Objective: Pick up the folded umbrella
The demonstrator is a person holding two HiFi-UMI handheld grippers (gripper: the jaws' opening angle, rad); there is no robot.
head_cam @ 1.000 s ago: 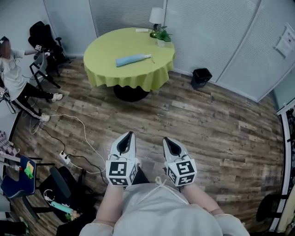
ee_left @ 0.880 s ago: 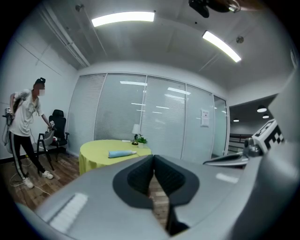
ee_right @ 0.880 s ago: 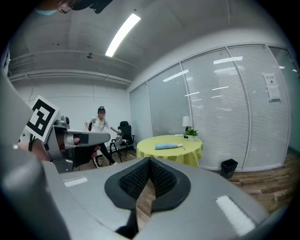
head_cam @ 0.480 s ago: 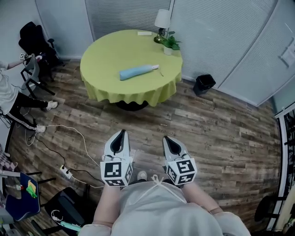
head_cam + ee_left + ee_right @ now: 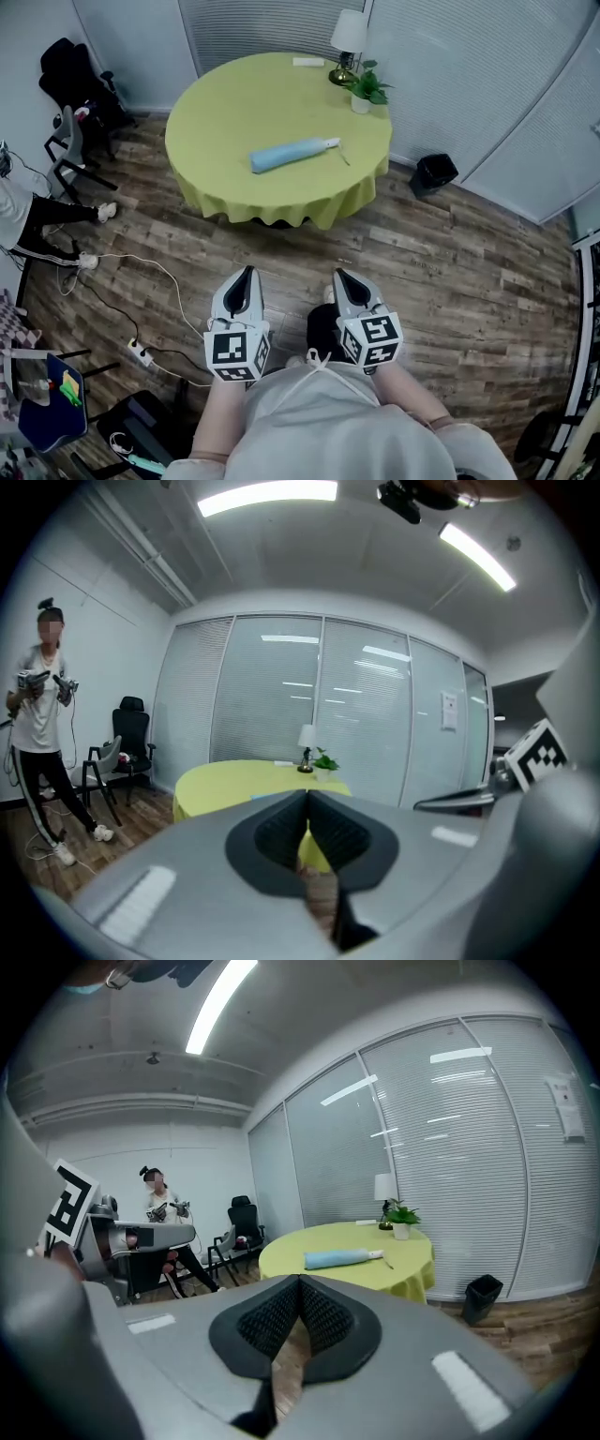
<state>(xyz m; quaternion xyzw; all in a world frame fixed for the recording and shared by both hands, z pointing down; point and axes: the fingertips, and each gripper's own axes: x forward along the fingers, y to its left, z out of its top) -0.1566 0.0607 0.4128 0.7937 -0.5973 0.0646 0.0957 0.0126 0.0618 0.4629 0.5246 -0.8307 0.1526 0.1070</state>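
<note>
A light blue folded umbrella [image 5: 292, 154] with a white handle lies flat on the round table with a yellow-green cloth [image 5: 225, 103]; the right gripper view also catches the umbrella [image 5: 339, 1258]. My left gripper [image 5: 245, 275] and right gripper [image 5: 339, 276] are held side by side over the wooden floor, well short of the table. Both pairs of jaws are shut with nothing between them. In the left gripper view my left gripper [image 5: 307, 794] hides most of the table [image 5: 225, 782].
A lamp [image 5: 348, 41], a potted plant [image 5: 368, 88] and a white flat object [image 5: 308, 62] stand at the table's far side. A black bin [image 5: 434, 173] is to the right. Chairs [image 5: 70, 141], a person's legs [image 5: 42, 220] and a cable with a power strip [image 5: 141, 352] are at the left.
Both grippers and the head have moved toward the table: the table and umbrella have come closer and lower in the head view. The jaws stayed shut.
</note>
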